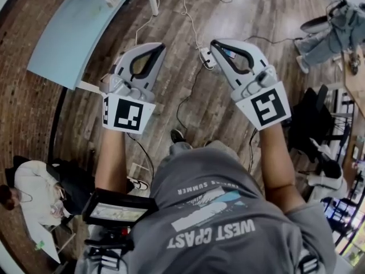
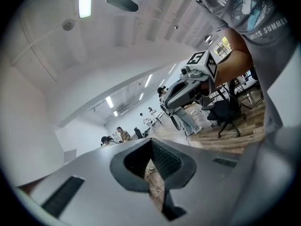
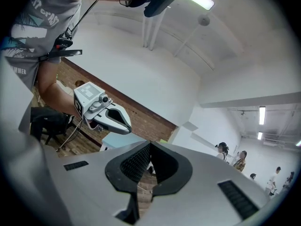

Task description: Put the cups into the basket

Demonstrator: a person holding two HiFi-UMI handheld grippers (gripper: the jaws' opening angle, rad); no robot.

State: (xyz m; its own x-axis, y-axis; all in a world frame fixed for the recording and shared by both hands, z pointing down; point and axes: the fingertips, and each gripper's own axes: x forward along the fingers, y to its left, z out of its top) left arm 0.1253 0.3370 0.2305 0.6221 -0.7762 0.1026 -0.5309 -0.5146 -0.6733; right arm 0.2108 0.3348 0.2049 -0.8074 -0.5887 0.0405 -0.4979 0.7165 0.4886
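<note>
Head view: the left gripper (image 1: 160,46) and the right gripper (image 1: 214,43) are held out over a plank floor (image 1: 256,16). They are side by side and well apart. Each is a grey two-jaw tool with black pads and a marker cube (image 1: 128,113) at its rear. Their long axes run up the picture away from the wearer's grey shirt (image 1: 228,227), and the tips lean slightly towards each other. On both, the jaws meet at the tip and nothing is held. A pale blue table (image 1: 74,33) stands at upper left, and cables (image 1: 191,33) trail across the boards. One person (image 1: 31,187) sits at lower left. Office chairs (image 1: 319,124) stand at right.

Left gripper view: the jaws are closed tip to tip and empty. Only floor and a cable show through the loop behind the pads (image 2: 164,157). The right gripper hangs beyond, angled down to the left. Distant people and ceiling lights (image 2: 84,1) lie further off.

Right gripper view: these jaws also rest together with nothing between them. The left gripper is seen beyond, tip down to the right, before a brick wall (image 3: 122,109).

No view lets the cups or the basket be made out, so their look, place and heading cannot be told.
</note>
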